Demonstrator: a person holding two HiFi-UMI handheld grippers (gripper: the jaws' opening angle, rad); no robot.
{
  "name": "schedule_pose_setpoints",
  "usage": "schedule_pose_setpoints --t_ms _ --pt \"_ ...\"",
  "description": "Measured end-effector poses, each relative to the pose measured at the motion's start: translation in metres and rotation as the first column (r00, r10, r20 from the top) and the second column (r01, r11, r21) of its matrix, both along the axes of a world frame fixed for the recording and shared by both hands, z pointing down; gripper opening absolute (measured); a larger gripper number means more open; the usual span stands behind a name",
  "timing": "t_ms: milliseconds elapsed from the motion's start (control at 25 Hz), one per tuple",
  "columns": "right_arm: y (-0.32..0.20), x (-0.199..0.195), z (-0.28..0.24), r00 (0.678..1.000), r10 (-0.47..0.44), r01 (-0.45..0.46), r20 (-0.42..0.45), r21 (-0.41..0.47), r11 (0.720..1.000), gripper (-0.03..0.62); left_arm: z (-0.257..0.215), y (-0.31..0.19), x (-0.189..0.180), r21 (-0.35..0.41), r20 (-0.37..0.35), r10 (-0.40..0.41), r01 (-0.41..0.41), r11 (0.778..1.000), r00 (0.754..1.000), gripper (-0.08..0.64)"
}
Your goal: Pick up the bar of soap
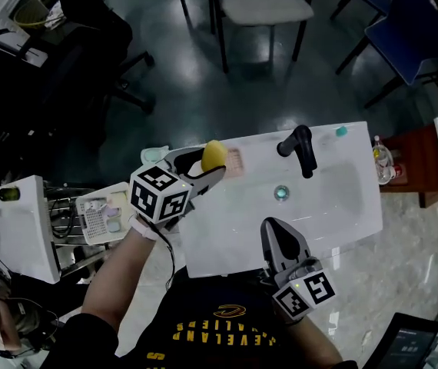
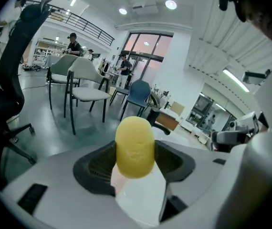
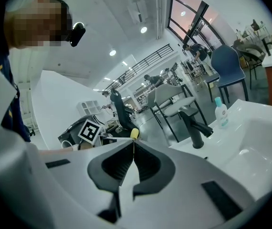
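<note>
Left gripper (image 1: 212,163): jaws spread wide and clamped on the yellow bar of soap (image 1: 214,154), held in the air over the far-left corner of the white sink (image 1: 350,206). Right gripper (image 1: 270,226): jaws pressed together, nothing between them, at the sink's near edge. Shirt (image 1: 204,314) print reads upside down, partly legible: "…EVELAND …ALIERS". Soap's embossed mark unreadable.

The yellow oval bar of soap (image 2: 135,147) stands on end, clamped in the left tongs (image 1: 212,163) over the sink's (image 1: 227,241) corner.
</note>
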State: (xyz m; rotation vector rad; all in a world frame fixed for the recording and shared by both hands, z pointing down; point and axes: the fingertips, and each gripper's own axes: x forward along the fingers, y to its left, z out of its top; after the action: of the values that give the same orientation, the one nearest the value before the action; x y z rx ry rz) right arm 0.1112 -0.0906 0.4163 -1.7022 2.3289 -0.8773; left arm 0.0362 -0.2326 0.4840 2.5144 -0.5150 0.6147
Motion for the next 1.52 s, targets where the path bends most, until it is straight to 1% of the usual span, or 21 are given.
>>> schedule_pose_setpoints --t_ms 80,160,240,280,320,400,560,680,800,960,1160,1320,1520 --pt "-0.003 -0.005 -0.002 1.000 -0.012 0.012 -0.005 0.003 1.000 0.015 -0.016 0.007 -0.001 -0.026 -0.076 -0.018 0.016 1.000 0.997 0.267" --pt "-0.005 -0.009 -0.004 1.000 -0.022 0.022 -0.009 0.005 1.000 0.015 -0.030 0.014 -0.003 -0.079 -0.180 -0.048 0.034 0.996 0.983 0.266" --pt "-0.007 -0.014 -0.006 0.999 -0.030 0.031 -0.015 0.010 0.999 0.015 -0.040 0.018 -0.006 -0.149 -0.281 -0.090 0.049 0.988 0.955 0.267" --pt "-0.008 -0.016 -0.007 0.999 -0.034 0.034 -0.019 0.012 0.999 0.015 -0.044 0.020 -0.008 -0.182 -0.321 -0.112 0.055 0.982 0.940 0.267" --pt "-0.009 -0.017 -0.008 0.999 -0.037 0.037 -0.022 0.015 0.999 0.015 -0.047 0.023 -0.010 -0.210 -0.352 -0.132 0.059 0.976 0.927 0.267" --pt "-0.009 -0.018 -0.009 0.999 -0.040 0.040 -0.030 0.019 0.999 0.015 -0.052 0.029 -0.014 -0.250 -0.390 -0.163 0.066 0.966 0.906 0.266" --pt "-0.010 -0.021 -0.016 0.998 -0.045 0.047 -0.047 0.031 0.998 0.015 -0.062 0.045 -0.022 -0.297 -0.430 -0.206 0.078 0.952 0.879 0.267" --pt "-0.010 -0.026 -0.022 0.996 -0.050 0.053 -0.068 0.037 0.998 0.015 -0.069 0.061 -0.028 -0.323 -0.450 -0.221 0.073 0.944 0.865 0.267" --pt "-0.009 -0.030 -0.024 0.995 -0.054 0.058 -0.082 0.039 0.998 0.015 -0.071 0.083 -0.030 -0.342 -0.458 -0.220 0.057 0.938 0.861 0.266" --pt "-0.009 -0.032 -0.029 0.995 -0.050 0.054 -0.082 0.049 0.997 0.015 -0.070 0.109 -0.030 -0.366 -0.456 -0.220 0.044 0.930 0.862 0.267" --pt "-0.006 -0.041 -0.034 0.990 -0.060 0.068 -0.127 0.062 0.996 0.015 -0.078 0.130 -0.032 -0.372 -0.466 -0.207 0.022 0.928 0.860 0.267" --pt "-0.003 -0.050 -0.039 0.984 -0.081 0.093 -0.157 0.069 0.993 0.015 -0.090 0.139 -0.032 -0.357 -0.494 -0.204 0.017 0.934 0.845 0.266" --pt "0.003 -0.053 -0.047 0.979 -0.087 0.105 -0.183 0.092 0.990 0.015 -0.103 0.154 -0.026 -0.358 -0.530 -0.199 -0.004 0.934 0.824 0.266"
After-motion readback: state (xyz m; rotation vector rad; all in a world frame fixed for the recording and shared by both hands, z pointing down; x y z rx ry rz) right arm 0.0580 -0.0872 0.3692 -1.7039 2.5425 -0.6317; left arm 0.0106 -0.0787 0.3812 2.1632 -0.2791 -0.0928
